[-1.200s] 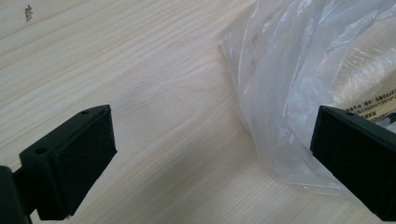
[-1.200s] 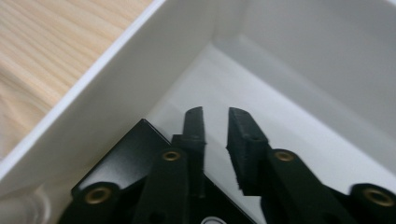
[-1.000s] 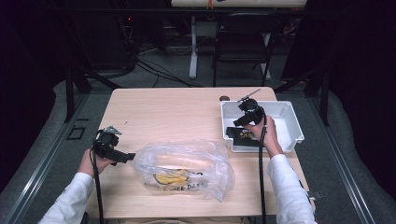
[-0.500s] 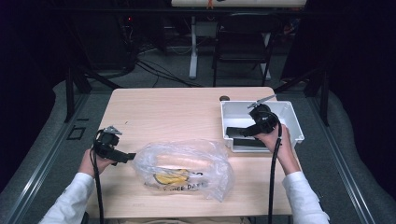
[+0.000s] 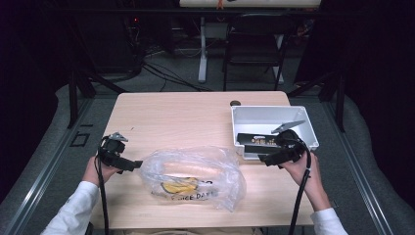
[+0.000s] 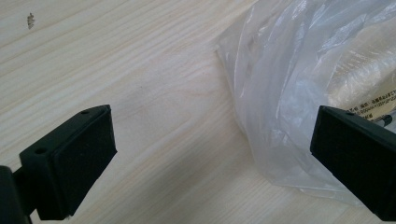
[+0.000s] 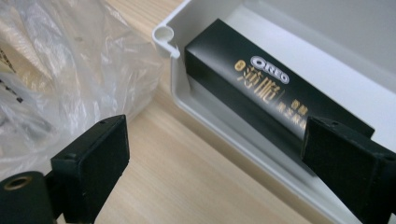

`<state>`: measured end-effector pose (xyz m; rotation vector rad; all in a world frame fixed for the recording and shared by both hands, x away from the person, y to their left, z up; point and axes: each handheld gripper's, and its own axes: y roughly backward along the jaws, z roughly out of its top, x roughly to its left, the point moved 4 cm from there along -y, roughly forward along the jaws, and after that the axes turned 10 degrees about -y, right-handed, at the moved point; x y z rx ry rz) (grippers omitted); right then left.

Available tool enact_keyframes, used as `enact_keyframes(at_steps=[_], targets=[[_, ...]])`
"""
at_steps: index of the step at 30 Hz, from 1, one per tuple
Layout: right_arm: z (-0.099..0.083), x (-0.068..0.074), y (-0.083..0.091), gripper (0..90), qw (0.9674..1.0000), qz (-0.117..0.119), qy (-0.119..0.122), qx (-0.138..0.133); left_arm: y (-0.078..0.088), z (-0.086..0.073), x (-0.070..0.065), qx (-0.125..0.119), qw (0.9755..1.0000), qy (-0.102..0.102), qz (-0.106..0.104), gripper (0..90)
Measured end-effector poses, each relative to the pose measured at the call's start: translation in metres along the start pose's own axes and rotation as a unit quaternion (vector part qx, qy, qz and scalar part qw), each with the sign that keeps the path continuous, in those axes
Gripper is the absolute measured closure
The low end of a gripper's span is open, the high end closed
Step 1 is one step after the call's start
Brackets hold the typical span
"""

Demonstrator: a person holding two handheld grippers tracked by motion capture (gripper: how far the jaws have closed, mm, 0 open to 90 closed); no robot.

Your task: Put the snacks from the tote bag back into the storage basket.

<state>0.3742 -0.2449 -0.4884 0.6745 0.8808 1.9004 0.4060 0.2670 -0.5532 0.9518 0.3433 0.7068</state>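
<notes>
Showing gold Oreo box (image 7: 275, 100) lettering

the black box (image 7: 275, 102) lying in the white bin (image 7: 224, 130) carries the brand "oreo" in white letters inside a white oval, with gold chinese characters beside it, too slanted to read letter by letter. in the high view the same box (image 5: 257, 140) shows gold print that is too small to read. the clear plastic bag (image 5: 195, 176) left of the bin (image 5: 274, 113) has dark handwriting along its near edge, roughly "rice da", the rest unclear. in the left gripper view small printed characters show through the bag (image 6: 299, 84), unreadable.
</notes>
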Motion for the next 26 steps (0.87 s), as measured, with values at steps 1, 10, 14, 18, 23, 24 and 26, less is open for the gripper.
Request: enact_keyframes(at_steps=[1, 10, 14, 18, 23, 24, 26], targets=[[-0.005, 0.0, 0.001, 6.8, 1.0, -0.001, -0.003, 0.0, 0.0, 0.0, 0.0, 0.0, 1.0, 0.0, 0.0, 0.0], [-0.051, -0.002, 0.004, 6.0, 0.9992, -0.006, -0.037, -0.013, -0.001, 0.0, -0.001, 0.0, 1.0, -0.001, 0.001, 0.0], [-0.069, -0.001, 0.001, 5.7, 0.9984, -0.007, -0.052, -0.02, -0.002, 0.001, -0.001, 0.001, 1.0, -0.004, 0.0, 0.0], [-0.085, 0.0, -0.007, 4.9, 0.997, -0.008, -0.071, -0.029, -0.003, 0.0, -0.001, 0.002, 1.0, -0.007, 0.002, 0.0], [-0.101, -0.005, -0.02, 0.0, 0.9975, -0.024, -0.066, 0.0, -0.004, -0.001, 0.002, 0.004, 1.0, -0.005, 0.005, 0.0], [-0.103, -0.008, -0.022, 0.0, 0.9974, -0.027, -0.067, 0.005, -0.004, -0.001, 0.002, 0.004, 1.0, -0.004, 0.007, 0.0], [-0.106, -0.013, -0.027, 0.0, 0.9971, -0.045, -0.062, 0.003, -0.005, -0.002, 0.003, 0.003, 0.9999, -0.001, 0.013, 0.0]])
